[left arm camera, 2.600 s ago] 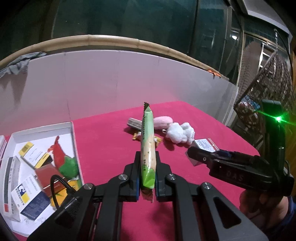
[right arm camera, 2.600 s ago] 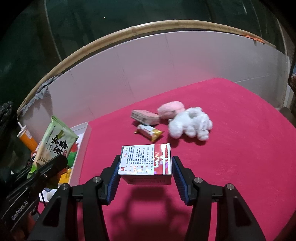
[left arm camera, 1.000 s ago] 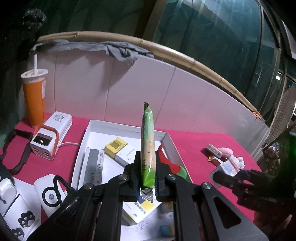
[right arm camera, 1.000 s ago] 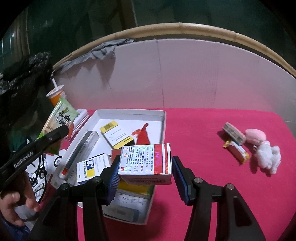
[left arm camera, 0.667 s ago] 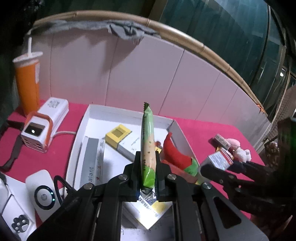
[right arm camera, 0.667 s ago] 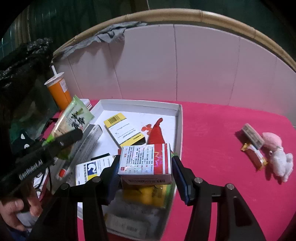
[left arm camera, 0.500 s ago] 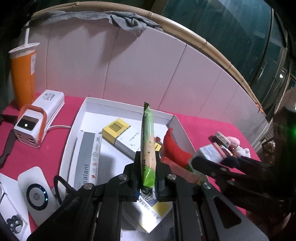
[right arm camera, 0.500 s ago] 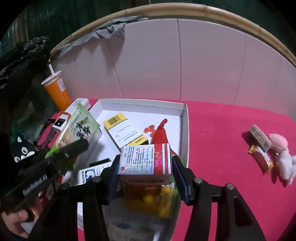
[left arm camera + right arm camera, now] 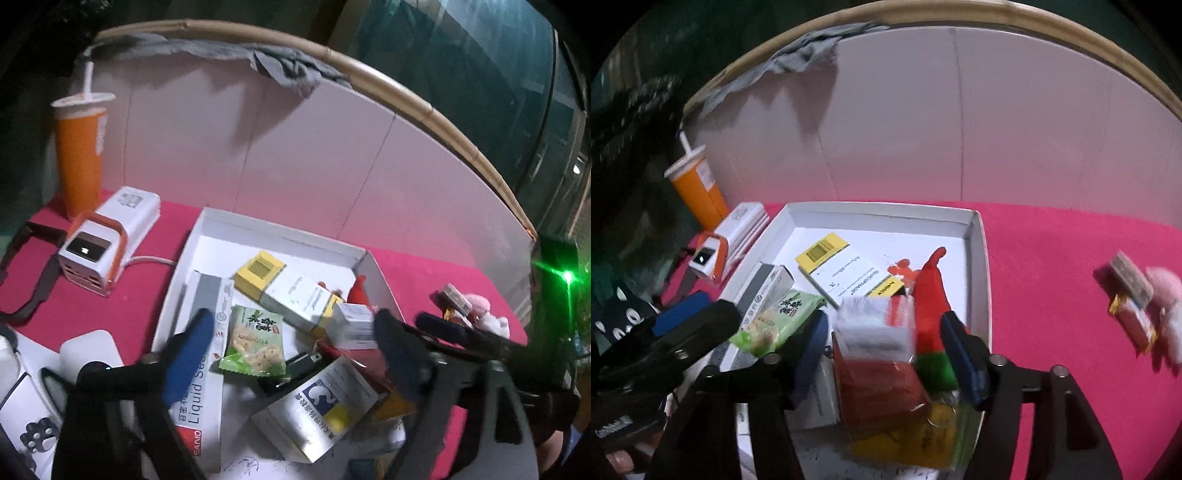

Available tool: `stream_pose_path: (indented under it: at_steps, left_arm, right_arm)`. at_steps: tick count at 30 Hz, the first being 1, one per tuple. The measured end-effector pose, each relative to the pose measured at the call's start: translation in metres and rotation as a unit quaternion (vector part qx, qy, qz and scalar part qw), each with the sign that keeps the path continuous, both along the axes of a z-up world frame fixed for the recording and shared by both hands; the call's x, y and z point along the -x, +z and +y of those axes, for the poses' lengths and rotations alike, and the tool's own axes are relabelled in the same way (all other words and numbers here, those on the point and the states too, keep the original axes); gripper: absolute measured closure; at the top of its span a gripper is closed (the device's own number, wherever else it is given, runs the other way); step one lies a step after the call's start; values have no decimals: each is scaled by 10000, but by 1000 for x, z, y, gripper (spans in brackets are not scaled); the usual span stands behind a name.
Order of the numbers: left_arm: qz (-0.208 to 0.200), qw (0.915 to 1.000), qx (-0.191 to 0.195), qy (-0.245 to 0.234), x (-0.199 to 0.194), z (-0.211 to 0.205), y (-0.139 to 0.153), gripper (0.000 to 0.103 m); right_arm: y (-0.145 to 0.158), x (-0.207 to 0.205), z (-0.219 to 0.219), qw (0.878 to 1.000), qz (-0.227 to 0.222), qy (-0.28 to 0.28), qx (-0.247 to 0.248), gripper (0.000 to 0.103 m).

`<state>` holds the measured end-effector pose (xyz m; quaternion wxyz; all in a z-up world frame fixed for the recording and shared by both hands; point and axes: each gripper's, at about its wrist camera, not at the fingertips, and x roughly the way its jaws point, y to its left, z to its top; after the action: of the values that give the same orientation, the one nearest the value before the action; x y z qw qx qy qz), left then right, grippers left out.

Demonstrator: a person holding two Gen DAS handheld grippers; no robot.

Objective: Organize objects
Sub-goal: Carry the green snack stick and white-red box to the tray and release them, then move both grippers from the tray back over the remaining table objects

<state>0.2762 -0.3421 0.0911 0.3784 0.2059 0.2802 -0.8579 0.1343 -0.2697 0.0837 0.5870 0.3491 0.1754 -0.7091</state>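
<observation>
Green snack packet (image 9: 255,341) apparently released now.

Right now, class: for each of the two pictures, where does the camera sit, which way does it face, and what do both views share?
Left wrist: sits on the left gripper, looks down into the white box; its spread fingers show.
Right wrist: sits on the right gripper, faces the same box; its fingers flank a medicine carton.
Shared: box, green snack packet, orange cup.

White panel wall (image 9: 303,155), bamboo rim (image 9: 424,107) (dark glass behind).
</observation>
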Motion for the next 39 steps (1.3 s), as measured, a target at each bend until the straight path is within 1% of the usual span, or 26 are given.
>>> stream_pose_path:
  at_steps: [1, 6, 11, 19, 26, 32, 35, 37, 39]
  left_arm:
    - [13, 10000, 8, 24, 0, 1, 2, 7]
    - [64, 9999, 107, -39, 1, 14, 12, 0]
    - [-95, 9995, 281, -108, 7, 30, 21, 0]
    - [-147, 9987, 322, -360, 24, 54, 24, 0]
    - [-328, 9958, 375, -768, 56, 81, 21, 0]
    - [-556, 9912, 386, -1141, 90, 103, 18, 0]
    - [-731, 9872, 390, -1363, 114, 115, 14, 0]
    - [-856, 9836, 368, -1545, 135, 122, 11, 0]
    - [-998, 9789, 336, -1753, 161, 129, 7, 0]
  right_arm:
    - [2, 3, 5, 10000, -23, -61, 44, 29]
    - [7, 11, 24, 9996, -121, -191, 145, 28]
    - [11, 19, 44, 9989, -211, -339, 238, 26]
    - [8, 39, 79, 9966, -444, -615, 311, 22]
    - [-3, 71, 109, 9913, -707, -1073, 271, 21]
    - [-9, 107, 143, 9852, -784, -1485, 335, 20]
    - [-12, 131, 165, 9803, -735, -1797, 378, 19]
    - [-13, 150, 181, 9760, -624, -2045, 411, 14]
    - [-15, 170, 194, 9729, -423, -2237, 401, 9]
